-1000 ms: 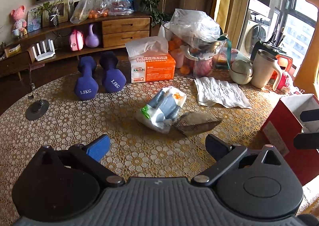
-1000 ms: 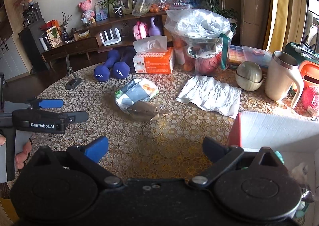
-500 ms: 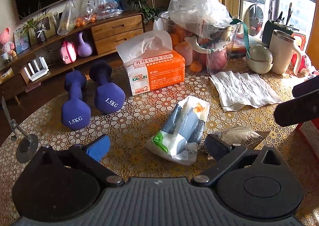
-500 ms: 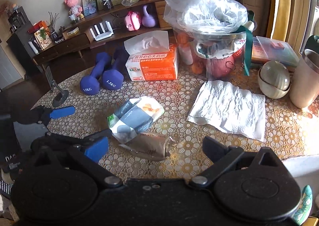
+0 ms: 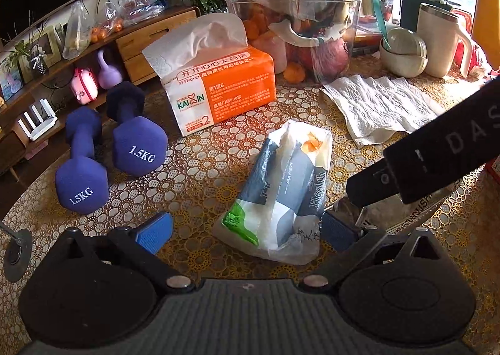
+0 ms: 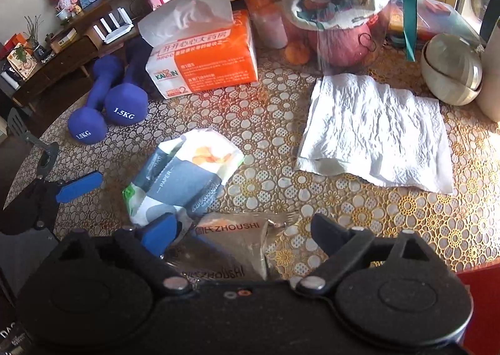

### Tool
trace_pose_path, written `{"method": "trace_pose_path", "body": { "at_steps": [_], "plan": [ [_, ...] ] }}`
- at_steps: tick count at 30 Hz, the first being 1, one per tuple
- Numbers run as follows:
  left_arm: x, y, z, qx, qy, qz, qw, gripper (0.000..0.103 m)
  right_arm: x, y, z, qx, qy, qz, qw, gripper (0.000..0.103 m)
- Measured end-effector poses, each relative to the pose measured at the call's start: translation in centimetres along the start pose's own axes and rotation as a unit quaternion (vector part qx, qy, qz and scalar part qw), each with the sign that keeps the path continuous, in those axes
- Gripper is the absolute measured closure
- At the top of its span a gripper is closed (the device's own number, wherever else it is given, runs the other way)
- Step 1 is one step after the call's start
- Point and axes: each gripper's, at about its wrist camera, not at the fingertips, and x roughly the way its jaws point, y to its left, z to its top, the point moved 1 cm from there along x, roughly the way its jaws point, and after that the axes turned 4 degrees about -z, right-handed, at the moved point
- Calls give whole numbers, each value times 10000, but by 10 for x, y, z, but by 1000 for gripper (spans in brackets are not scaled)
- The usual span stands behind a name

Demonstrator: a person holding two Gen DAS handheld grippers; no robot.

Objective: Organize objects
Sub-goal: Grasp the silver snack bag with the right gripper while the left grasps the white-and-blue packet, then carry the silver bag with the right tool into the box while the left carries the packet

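A: Where do we stand?

B: Our left gripper (image 5: 247, 231) hangs low with jaws spread, straddling the near end of the crumpled white, grey and green paper-tissue pack (image 5: 282, 189) lying on the gold flower-patterned worktop (image 5: 200, 164).

A: And the other?

B: Our right gripper (image 6: 242, 234) is also spread wide, over the clear brown-filled sachet printed ZHOUSHI (image 6: 231, 245), which touches the pack. Neither grips anything yet.

A: Why there?

B: We judge these two loose items get tidied first; the purple dumbbells (image 5: 109, 148) and orange tissue box (image 5: 218, 89) sit apart.
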Motion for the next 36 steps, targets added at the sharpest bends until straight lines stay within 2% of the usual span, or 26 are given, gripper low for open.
{"method": "trace_pose_path", "body": {
  "at_steps": [7,8,10,12,15,19,21,27,36],
  "plan": [
    [8,-3,-1,-41,-41,-161,9999,2,14,-9,-12,221,162,164,9995,21],
    [9,-3,-1,-71,-58,-199,9998,4,14,-11,-13,307,165,230,9991,24],
    [9,-2,-1,-170,-75,-304,9994,11,15,-17,-15,458,177,384,9981,30],
    [10,-5,-1,-198,-79,-398,9990,28,16,-22,-17,621,190,517,9965,35],
    [8,-10,-2,-166,-110,-447,9988,34,16,-28,-18,811,191,666,9943,43],
    [5,-16,-3,-167,-130,-435,9988,45,13,-35,-22,929,116,714,9930,45],
    [3,-19,-3,-137,-123,-435,9989,56,12,-37,-24,964,80,721,9927,47],
    [-9,-30,-5,-304,-75,-261,9992,73,0,-44,-34,1065,10,612,9924,49],
    [-57,-55,-4,-443,-136,-360,9983,73,-42,-54,-61,1084,-157,765,9910,52]
  ]
}}
